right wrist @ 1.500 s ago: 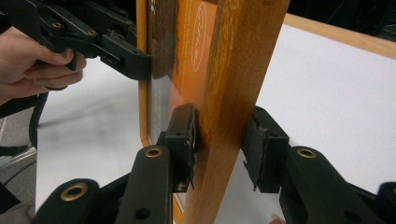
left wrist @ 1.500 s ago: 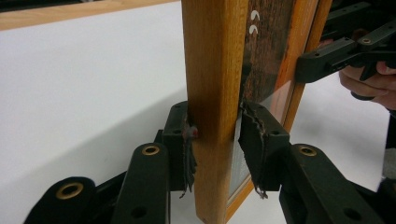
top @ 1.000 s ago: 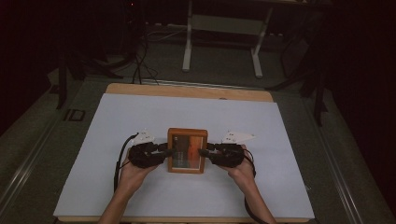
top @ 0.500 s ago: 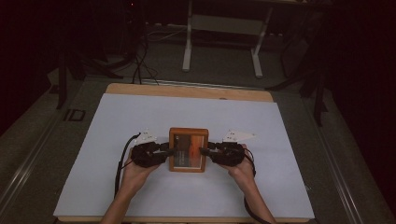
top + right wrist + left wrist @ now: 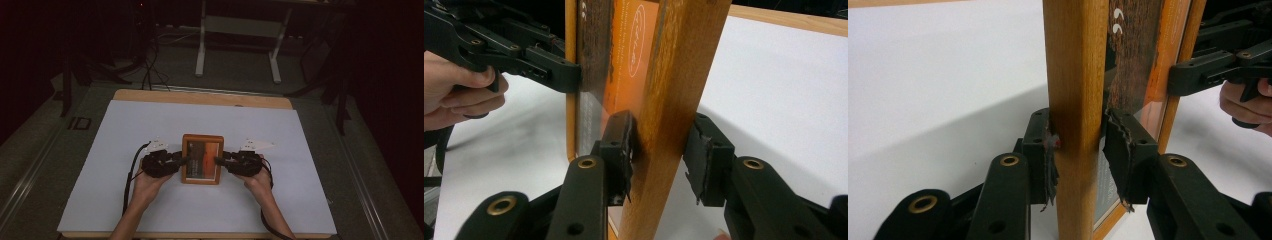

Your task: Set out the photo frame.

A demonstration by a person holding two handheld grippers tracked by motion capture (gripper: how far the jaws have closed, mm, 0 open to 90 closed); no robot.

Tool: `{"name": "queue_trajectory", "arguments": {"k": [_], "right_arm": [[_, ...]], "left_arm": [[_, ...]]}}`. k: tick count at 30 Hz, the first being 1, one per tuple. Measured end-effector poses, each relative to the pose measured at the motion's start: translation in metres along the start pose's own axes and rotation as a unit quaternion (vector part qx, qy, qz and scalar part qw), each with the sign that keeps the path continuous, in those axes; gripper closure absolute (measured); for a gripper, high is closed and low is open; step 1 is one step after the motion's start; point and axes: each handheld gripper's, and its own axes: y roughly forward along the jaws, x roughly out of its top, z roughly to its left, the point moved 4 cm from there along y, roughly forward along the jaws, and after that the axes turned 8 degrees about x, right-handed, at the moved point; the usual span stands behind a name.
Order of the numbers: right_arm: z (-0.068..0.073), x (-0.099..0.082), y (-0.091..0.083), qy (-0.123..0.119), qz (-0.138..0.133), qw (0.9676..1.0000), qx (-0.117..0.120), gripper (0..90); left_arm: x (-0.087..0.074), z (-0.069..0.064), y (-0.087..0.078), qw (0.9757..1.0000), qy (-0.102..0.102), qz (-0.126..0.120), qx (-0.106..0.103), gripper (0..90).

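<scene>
Frame point(image 5: 202, 159) now sits slightly nearer six o'clock on the tabletop point(image 5: 125, 200), probably just lifted. Left tongs point(image 5: 184, 161) and right tongs point(image 5: 219, 160) each clamp a side rail, so carrying seems underway.

White table cover point(image 5: 150, 130), grey floor point(image 5: 240, 80), metal stand point(image 5: 237, 45).

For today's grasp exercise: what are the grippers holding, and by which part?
A wooden-framed picture: the left gripper clamps its left side rail, the right gripper its right side rail.
</scene>
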Motion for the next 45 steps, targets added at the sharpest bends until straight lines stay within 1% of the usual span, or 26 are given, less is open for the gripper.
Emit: {"name": "queue_trajectory", "arguments": {"k": [8,16,22,28,35,39,41,45], "right_arm": [[0.0002,0.0003,0.0000,-0.002,0.002,1.0000,-0.002,64.6],[-0.0005,0.0000,0.0004,0.002,-0.001,1.0000,-0.005,64.4],[0.0001,0.0000,0.0004,0.001,0.002,1.0000,-0.008,64.4],[0.0004,-0.0009,-0.0004,0.002,0.003,1.0000,-0.009,64.8],[0.0002,-0.0012,-0.0005,0.001,0.003,1.0000,-0.008,64.8],[0.0005,-0.0010,-0.0008,-0.003,0.004,0.9999,-0.015,63.5],[0.0004,-0.0010,-0.0016,-0.002,0.003,0.9999,-0.016,61.0],[-0.0001,-0.0005,-0.0051,0.000,0.001,0.9999,-0.012,56.4]], "left_arm": [[-0.0006,-0.0003,-0.0010,1.0000,-0.001,0.002,0.000,65.3],[-0.0021,-0.0005,-0.0022,1.0000,-0.008,0.002,-0.003,66.3],[-0.0025,0.0002,-0.0018,1.0000,-0.007,0.000,-0.005,66.3],[-0.0025,0.0003,-0.0006,1.0000,-0.006,-0.002,-0.002,66.0],[-0.0024,-0.0002,0.0000,1.0000,-0.010,0.000,-0.001,65.1],[-0.0035,-0.0010,0.0016,0.9999,-0.007,0.007,-0.007,59.6],[-0.0034,-0.0012,0.0014,0.9999,-0.009,0.005,-0.009,57.4],[-0.0029,0.0010,-0.0011,0.9999,-0.015,0.003,-0.005,52.3]]}}
